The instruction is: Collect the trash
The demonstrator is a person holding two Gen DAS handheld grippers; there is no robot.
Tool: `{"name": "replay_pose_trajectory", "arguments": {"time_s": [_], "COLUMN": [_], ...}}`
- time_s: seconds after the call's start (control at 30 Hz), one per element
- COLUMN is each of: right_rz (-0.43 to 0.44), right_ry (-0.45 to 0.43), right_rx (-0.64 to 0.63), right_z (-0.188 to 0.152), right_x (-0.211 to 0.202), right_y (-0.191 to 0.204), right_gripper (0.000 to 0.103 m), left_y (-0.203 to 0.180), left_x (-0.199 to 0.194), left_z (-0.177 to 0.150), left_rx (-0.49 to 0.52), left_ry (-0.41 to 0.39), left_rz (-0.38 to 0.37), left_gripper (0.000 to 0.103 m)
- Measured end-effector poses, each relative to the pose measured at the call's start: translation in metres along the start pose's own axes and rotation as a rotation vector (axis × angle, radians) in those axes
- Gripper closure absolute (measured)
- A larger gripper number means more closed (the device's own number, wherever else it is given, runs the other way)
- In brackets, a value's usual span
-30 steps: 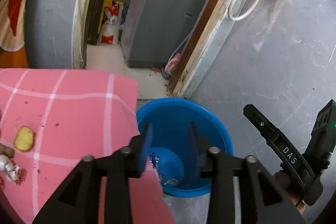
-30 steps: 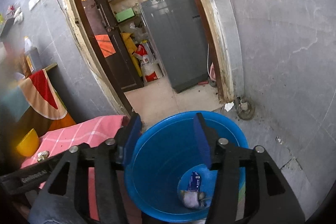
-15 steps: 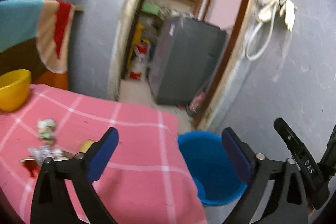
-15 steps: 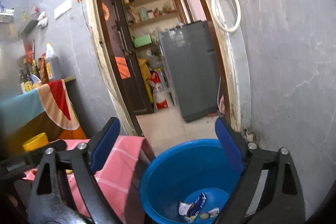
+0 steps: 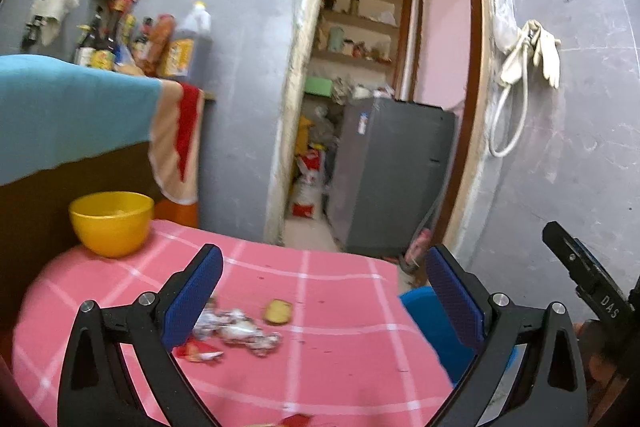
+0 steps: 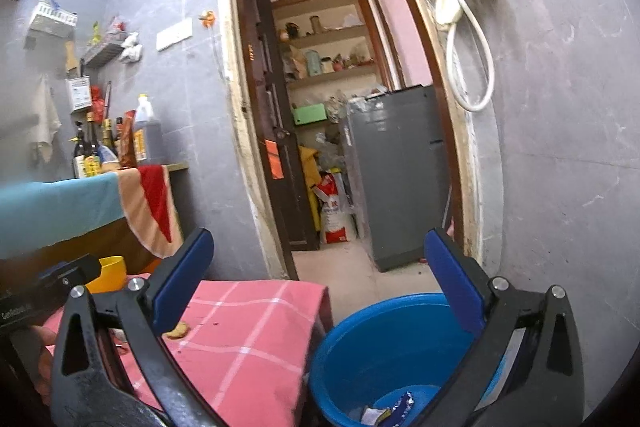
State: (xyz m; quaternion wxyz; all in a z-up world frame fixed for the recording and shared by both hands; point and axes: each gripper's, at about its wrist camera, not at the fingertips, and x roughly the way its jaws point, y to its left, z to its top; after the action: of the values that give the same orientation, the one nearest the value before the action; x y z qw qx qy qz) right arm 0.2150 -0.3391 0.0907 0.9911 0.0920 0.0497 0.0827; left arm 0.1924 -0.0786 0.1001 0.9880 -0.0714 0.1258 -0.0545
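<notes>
My left gripper [image 5: 324, 291] stands wide open above the pink checked tablecloth [image 5: 332, 307], nothing between its blue pads. On the cloth below it lie crumpled silver wrappers [image 5: 240, 331], a red scrap [image 5: 196, 351] and a small yellow-brown piece [image 5: 278, 311]. My right gripper [image 6: 320, 275] is also wide open and empty, held over the blue bucket [image 6: 360, 347] that stands on the floor beside the table. Wrappers [image 6: 388, 413] lie at the bucket's bottom. The bucket's rim [image 5: 416, 301] shows at the table's right edge in the left wrist view.
A yellow bowl [image 5: 112, 223] sits at the table's far left corner. Behind it is a counter draped with a teal and red cloth [image 5: 80, 111], with bottles on top. A doorway leads to a storeroom with a grey appliance [image 5: 392, 179]. A grey wall is at the right.
Both grippers opened wide and rose away from the bucket. The left one swung left over the table, bringing the wrappers and the yellow bowl into view.
</notes>
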Motion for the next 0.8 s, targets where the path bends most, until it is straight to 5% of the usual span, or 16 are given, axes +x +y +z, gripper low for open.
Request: {"name": "replay_pose_trajectory", "arguments": {"time_s": [0.4, 0.8], "right_rz": [0.122, 0.24], "right_ry": [-0.011, 0.106], "right_rx": [-0.088, -0.22], "right_z": [-0.014, -0.044], "right_x": [-0.017, -0.012], "right_y": [0.056, 0.104], "right_gripper": [0.0, 0.0], "left_y": [0.048, 0.095], "left_x": [-0.047, -0.057], "left_z": [-0.019, -0.044], "left_rx": [0.01, 0.011], "left_ry": [-0.047, 0.066], "left_rz": [0.119, 0.182], "left_gripper": [0.004, 0.004]}}
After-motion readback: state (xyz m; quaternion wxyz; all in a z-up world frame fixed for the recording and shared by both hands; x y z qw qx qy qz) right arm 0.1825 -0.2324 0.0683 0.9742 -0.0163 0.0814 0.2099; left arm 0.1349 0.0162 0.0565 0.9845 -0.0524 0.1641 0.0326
